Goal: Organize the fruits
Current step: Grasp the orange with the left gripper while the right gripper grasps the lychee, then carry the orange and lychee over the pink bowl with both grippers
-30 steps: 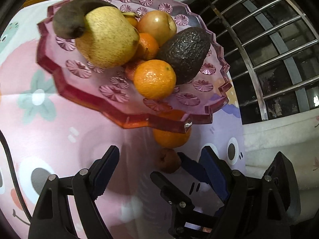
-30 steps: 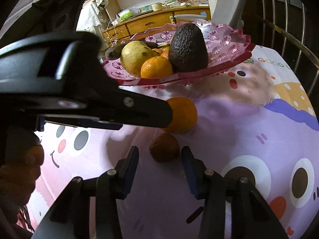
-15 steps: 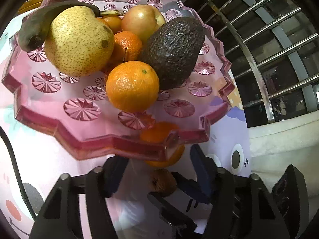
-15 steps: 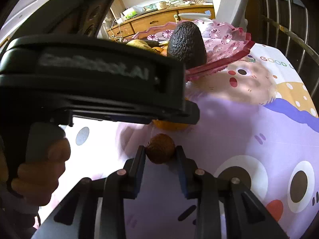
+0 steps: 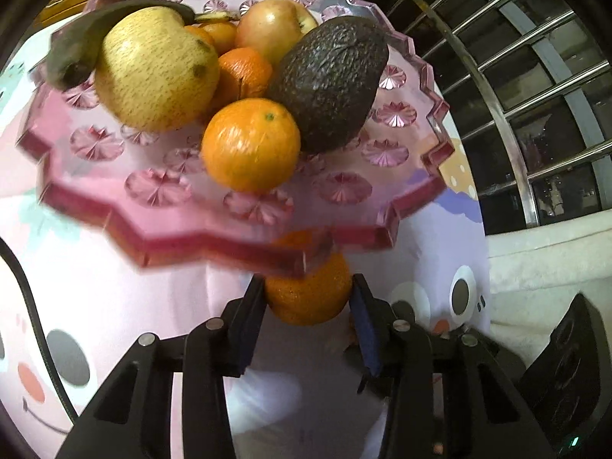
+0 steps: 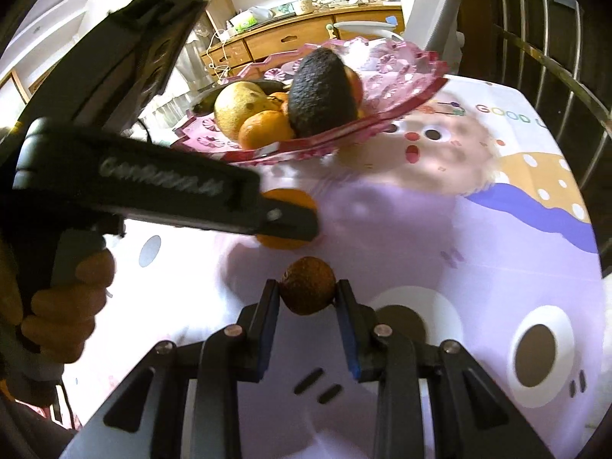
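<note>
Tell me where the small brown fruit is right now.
The small brown fruit sits clamped between the right gripper fingers at the lower middle of the right wrist view, just in front of the loose orange that the left gripper is closing on.

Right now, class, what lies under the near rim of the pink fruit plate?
An orange on the tablecloth, between the closing left gripper fingers; the plate rim covers its top.

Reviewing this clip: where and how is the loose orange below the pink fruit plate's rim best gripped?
Across its widest middle, from the near side and above. The orange is round, and the plate overhangs its far top. The left tool already straddles that middle, jaws closing.
</note>
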The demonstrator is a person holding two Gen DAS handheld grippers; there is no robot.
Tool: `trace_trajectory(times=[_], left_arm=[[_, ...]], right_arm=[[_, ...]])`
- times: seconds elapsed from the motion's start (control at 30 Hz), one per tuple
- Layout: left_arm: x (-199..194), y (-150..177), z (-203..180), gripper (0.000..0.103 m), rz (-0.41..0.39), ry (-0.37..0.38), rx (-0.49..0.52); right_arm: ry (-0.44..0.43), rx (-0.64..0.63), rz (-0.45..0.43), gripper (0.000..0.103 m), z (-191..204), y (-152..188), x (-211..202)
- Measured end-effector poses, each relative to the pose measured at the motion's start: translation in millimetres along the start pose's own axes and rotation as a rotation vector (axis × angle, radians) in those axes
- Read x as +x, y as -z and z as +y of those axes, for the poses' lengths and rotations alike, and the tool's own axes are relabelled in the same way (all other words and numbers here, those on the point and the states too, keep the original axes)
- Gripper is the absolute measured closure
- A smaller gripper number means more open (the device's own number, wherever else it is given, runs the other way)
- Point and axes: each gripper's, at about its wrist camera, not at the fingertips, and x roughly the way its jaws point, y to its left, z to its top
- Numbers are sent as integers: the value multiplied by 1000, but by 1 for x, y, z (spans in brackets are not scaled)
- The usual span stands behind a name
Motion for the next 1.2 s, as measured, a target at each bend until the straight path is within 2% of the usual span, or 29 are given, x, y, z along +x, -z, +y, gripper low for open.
trace_trajectory(times=[0.23, 0.43, 0.77, 0.93, 1.2], left_arm=[[-22, 18, 2, 61, 33, -46, -37], [-42, 25, 7, 61, 39, -70, -45], [-82, 13, 17, 61, -30, -50, -84], [-95, -1, 22, 61, -88, -45, -107], [-103, -23, 30, 61, -159, -67, -90]], right_arm=[[25, 28, -12, 73, -22, -7, -19], [34, 27, -54, 73, -23, -16, -41], [26, -16, -174, 73, -26, -64, -56], [16, -31, -186, 73, -23, -81, -47], [22, -50, -140, 73, -16, -89, -25]])
